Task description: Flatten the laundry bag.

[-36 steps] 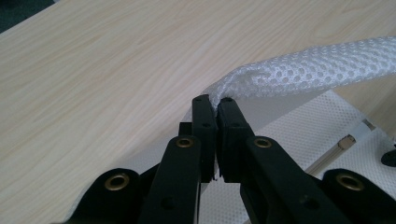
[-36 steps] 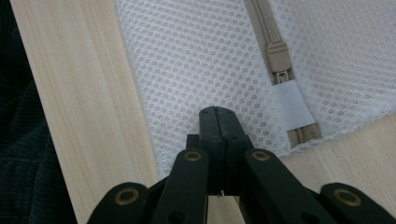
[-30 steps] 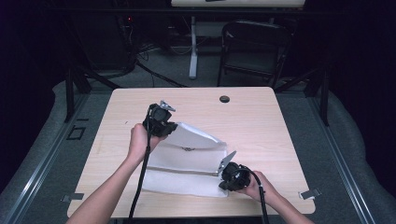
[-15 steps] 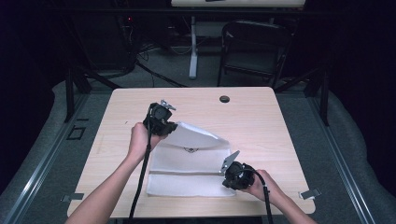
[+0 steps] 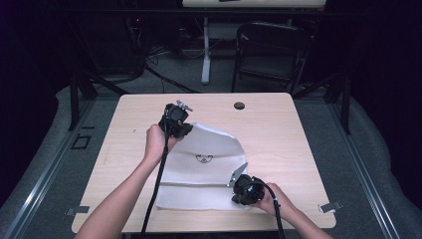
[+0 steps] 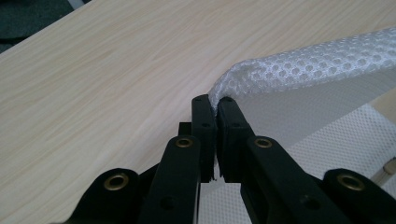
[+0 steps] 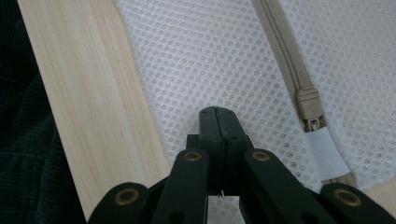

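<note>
The table (image 5: 278, 124) carries a white mesh bag (image 5: 209, 169) at its near middle, long axis running left–right. The left gripper (image 6: 215, 105) pinches the bag's far-left corner, lifted. The right gripper (image 7: 218, 114), jaws pressed together, lies over the near-right mesh beside the zipper (image 7: 308, 105) — whether it grips mesh, I cannot tell.

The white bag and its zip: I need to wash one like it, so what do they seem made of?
The bag looks like soft synthetic mesh, matt white, dotted all over with small round holes. Its zip looks like beige plastic on woven tape, with a matching slider; it could be painted metal.
</note>
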`<state>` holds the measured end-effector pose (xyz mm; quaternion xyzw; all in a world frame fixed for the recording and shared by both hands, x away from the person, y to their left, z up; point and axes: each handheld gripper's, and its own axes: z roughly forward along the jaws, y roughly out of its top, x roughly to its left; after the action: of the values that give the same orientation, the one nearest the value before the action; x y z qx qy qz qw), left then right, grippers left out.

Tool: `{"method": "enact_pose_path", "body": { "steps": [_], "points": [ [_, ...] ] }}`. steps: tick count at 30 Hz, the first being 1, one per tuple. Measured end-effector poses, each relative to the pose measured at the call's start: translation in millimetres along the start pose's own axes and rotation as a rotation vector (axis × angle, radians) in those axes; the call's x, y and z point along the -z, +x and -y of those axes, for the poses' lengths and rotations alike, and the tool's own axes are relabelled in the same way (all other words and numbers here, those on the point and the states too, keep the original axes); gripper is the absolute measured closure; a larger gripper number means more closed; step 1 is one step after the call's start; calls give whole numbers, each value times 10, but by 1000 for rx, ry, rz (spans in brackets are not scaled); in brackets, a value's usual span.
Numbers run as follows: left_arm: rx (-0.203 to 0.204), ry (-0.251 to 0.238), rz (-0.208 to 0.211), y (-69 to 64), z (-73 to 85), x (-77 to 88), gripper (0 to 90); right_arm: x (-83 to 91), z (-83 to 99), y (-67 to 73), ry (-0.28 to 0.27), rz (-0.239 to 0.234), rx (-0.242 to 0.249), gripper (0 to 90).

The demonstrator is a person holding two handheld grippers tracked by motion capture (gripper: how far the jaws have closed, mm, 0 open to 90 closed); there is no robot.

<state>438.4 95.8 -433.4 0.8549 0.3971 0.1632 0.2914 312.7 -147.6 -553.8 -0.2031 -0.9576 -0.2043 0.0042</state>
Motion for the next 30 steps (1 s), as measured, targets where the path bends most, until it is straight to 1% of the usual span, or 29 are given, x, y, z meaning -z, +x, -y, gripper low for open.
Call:
{"method": "enact_pose_path", "body": {
  "steps": [4, 6, 7, 8, 9, 11, 13, 14, 15, 18, 20, 22, 24, 25, 28, 29, 30],
  "points": [
    [13, -2, -15, 48, -22, -97, 870, 3, 10, -12, -5, -6, 0, 900],
    [22, 4, -24, 75, -27, -143, 870, 13, 9, -17, 13, -10, 5, 900],
    [26, 5, -32, 85, -29, -173, 870, 10, 14, -17, 8, -15, 0, 900],
    [30, 7, -32, 100, -30, -199, 870, 12, 16, -25, 12, -23, 0, 900],
    [33, 15, -36, 113, -34, -218, 870, 14, 18, -36, 16, -39, 2, 900],
    [40, 20, -43, 134, -39, -258, 870, 12, 27, -39, 8, -37, -6, 900],
    [45, 25, -52, 145, -48, -290, 869, 11, 24, -36, 9, -41, 0, 900],
    [44, 22, -53, 151, -53, -306, 869, 16, 19, -39, 18, -41, 9, 900],
    [46, 26, -53, 154, -60, -318, 868, 12, 21, -34, 12, -39, 5, 900],
    [39, 16, -72, 151, -75, -378, 864, 9, 16, -22, 10, -33, 10, 900],
    [41, 7, -74, 152, -79, -425, 857, 11, 13, -22, 16, -29, 17, 900],
    [38, 6, -77, 158, -85, -467, 852, 9, 14, -22, 11, -32, 12, 900],
    [48, -7, -82, 164, -84, -510, 846, 7, 16, -23, 8, -33, 11, 900],
    [49, -3, -77, 173, -86, -523, 844, 7, 17, -24, 7, -33, 11, 900],
    [60, -11, -79, 188, -90, -560, 811, 6, 22, -32, 5, -37, 9, 900],
    [61, -11, -89, 187, -95, -573, 778, 9, 21, -34, 9, -37, 7, 900],
    [60, -16, -86, 192, -98, -581, 768, 10, 21, -32, 10, -37, 7, 900]
  ]
}}
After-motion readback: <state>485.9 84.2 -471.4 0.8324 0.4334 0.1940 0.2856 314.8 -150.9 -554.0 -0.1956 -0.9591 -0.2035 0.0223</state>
